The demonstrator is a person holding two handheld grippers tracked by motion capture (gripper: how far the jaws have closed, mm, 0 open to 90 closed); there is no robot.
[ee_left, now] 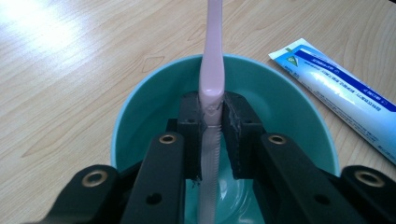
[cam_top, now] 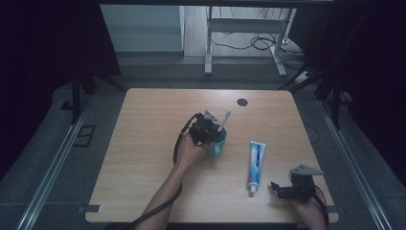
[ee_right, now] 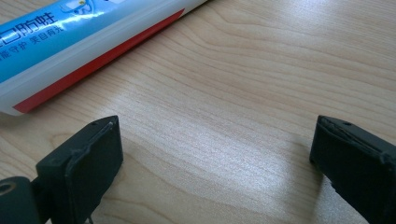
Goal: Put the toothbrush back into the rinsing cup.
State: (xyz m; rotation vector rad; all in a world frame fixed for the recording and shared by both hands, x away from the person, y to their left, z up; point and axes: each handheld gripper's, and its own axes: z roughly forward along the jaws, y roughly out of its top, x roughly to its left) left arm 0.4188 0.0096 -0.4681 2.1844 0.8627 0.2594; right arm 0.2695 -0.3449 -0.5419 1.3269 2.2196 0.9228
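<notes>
The toothbrush stands in the teal cup near the middle of the worktop, its handle clamped between the pads of the left gripper, which reaches in over the cup's rim; in the high view the brush head leans out above the rim on the far right side. The step in hand looks like setting the brush into the cup, or lifting it out, and the pictures do not settle which; the grip itself is firm on the lower handle. The toothpaste tube lies flat on the worktop to the right of the cup, well apart from it, cap end toward the person; the right gripper rests low beside that end with its jaws spread wide and nothing between them. If the brush is being placed, the next move calls for releasing the handle and drawing the gripper straight up, so the cup is not tipped.
</notes>
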